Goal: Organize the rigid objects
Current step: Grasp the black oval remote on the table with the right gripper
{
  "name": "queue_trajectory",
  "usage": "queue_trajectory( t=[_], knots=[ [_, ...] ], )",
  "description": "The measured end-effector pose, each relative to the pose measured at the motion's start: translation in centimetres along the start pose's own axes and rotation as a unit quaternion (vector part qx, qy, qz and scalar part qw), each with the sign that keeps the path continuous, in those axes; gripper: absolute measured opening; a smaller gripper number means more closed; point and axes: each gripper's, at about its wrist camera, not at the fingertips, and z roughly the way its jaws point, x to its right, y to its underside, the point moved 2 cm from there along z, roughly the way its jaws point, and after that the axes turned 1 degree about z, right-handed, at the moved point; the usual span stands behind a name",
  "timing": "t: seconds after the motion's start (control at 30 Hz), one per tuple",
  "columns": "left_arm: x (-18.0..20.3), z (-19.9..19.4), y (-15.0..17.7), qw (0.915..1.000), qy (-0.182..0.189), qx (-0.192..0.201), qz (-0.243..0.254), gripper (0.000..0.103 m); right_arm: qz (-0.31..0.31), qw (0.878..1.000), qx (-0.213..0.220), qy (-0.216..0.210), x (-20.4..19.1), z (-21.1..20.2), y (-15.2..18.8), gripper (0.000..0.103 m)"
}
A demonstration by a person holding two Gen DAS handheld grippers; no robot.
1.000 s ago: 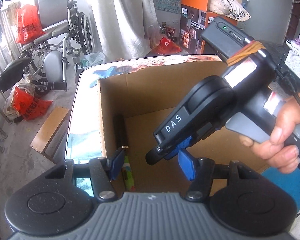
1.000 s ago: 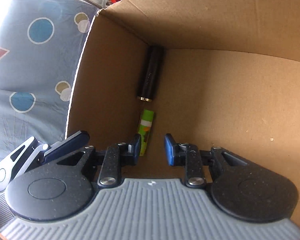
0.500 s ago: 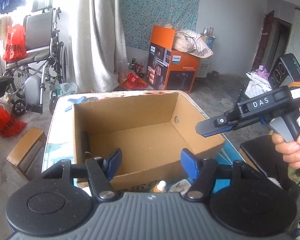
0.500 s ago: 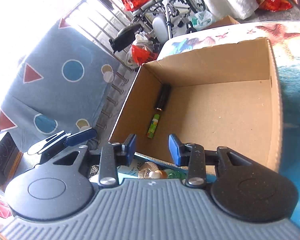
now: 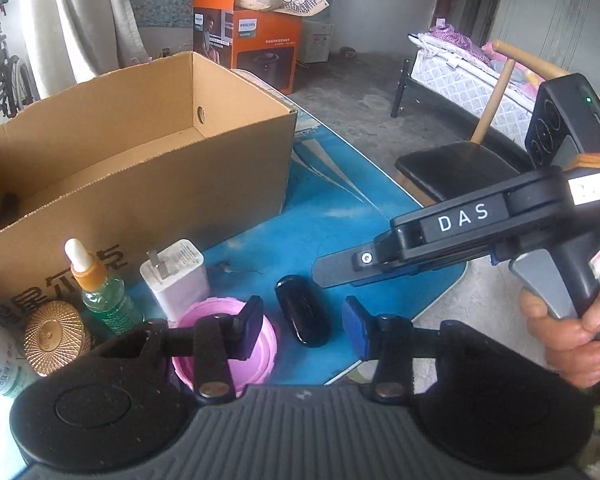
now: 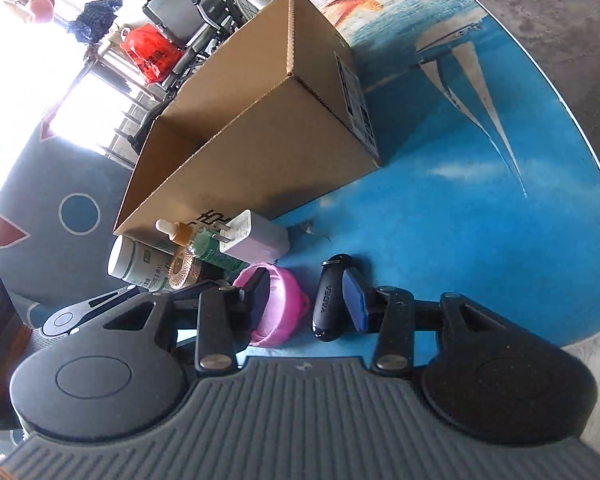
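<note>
Left gripper (image 5: pixel 302 330) closing, nothing held, above pink lid (image 5: pixel 224 346) and black key fob (image 5: pixel 302 310). Right gripper (image 6: pixel 306 300) opening, empty.

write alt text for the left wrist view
The left gripper, jaws closing with nothing gripped, hovers over a pink lid and black key fob on a blue table, beside a cardboard box.

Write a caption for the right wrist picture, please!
Right gripper, opening with nothing in it, hovers over a black key fob and pink lid beside the cardboard box.
</note>
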Motion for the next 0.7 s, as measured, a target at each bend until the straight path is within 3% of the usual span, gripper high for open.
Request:
queue_trajectory(
  t=[0.2,0.5,0.7],
  knots=[
    [1.8,2.5,-0.1,0.9989,-0.009,-0.034,0.032,0.040,0.020,1.000,-0.007,-0.017,0.4,1.0,-0.8,0.037],
    [2.1,5.3,-1.0,0.9963,-0.030,-0.078,0.018,0.041,0.026,0.999,-0.001,-0.030,1.3,-0.1,-1.0,0.037],
    [2.1,5.6,-1.5,0.9973,-0.025,-0.069,0.008,0.045,0.033,0.999,0.005,-0.032,2.1,-0.6,-1.0,0.037]
  ],
)
